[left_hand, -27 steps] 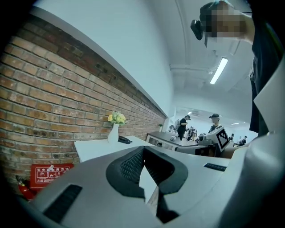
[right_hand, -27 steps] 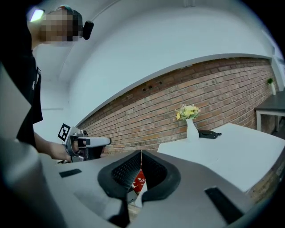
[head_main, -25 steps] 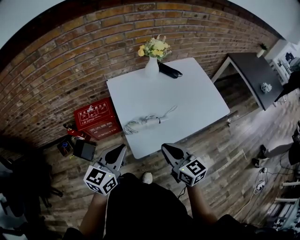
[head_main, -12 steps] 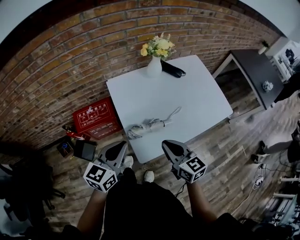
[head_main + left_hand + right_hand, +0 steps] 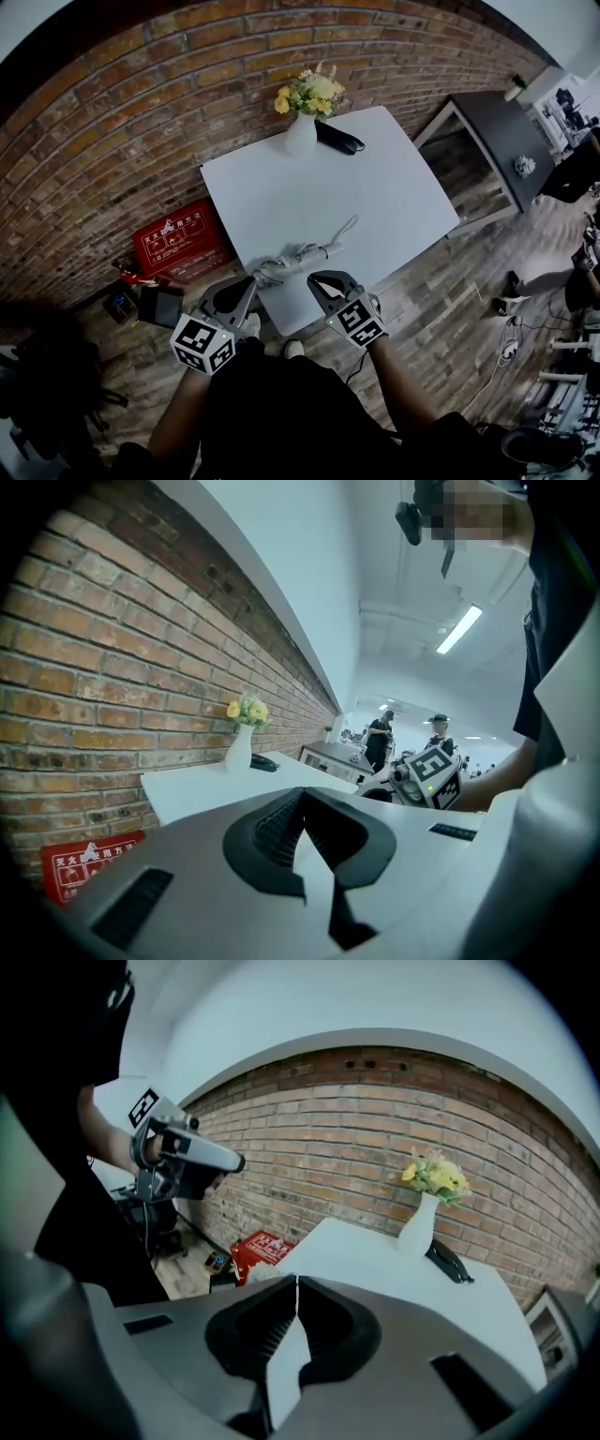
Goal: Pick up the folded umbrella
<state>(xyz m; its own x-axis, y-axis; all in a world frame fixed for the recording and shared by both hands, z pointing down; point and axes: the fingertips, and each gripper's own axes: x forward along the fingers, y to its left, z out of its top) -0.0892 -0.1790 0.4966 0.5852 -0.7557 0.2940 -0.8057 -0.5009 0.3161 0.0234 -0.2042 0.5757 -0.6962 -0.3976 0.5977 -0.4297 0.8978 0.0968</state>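
The folded grey umbrella (image 5: 298,254) lies on the white table (image 5: 375,202) near its front edge, strap end toward the right. My left gripper (image 5: 249,283) sits just short of the umbrella's left end, jaws shut and empty. Just in front of the umbrella's middle, at the table's edge, is my right gripper (image 5: 317,278), also shut and holding nothing. In the left gripper view the shut jaws (image 5: 302,794) hide the umbrella. The right gripper view shows its closed jaws (image 5: 296,1281) pointing over the table (image 5: 375,1260).
A white vase of yellow flowers (image 5: 302,131) and a black object (image 5: 339,140) stand at the table's far edge by the brick wall. A red box (image 5: 176,244) sits on the floor to the left. A dark side table (image 5: 492,141) stands to the right.
Both grippers have moved forward and down to the table's front edge, close to the umbrella. The right gripper has rolled, so its marker cube faces differently.
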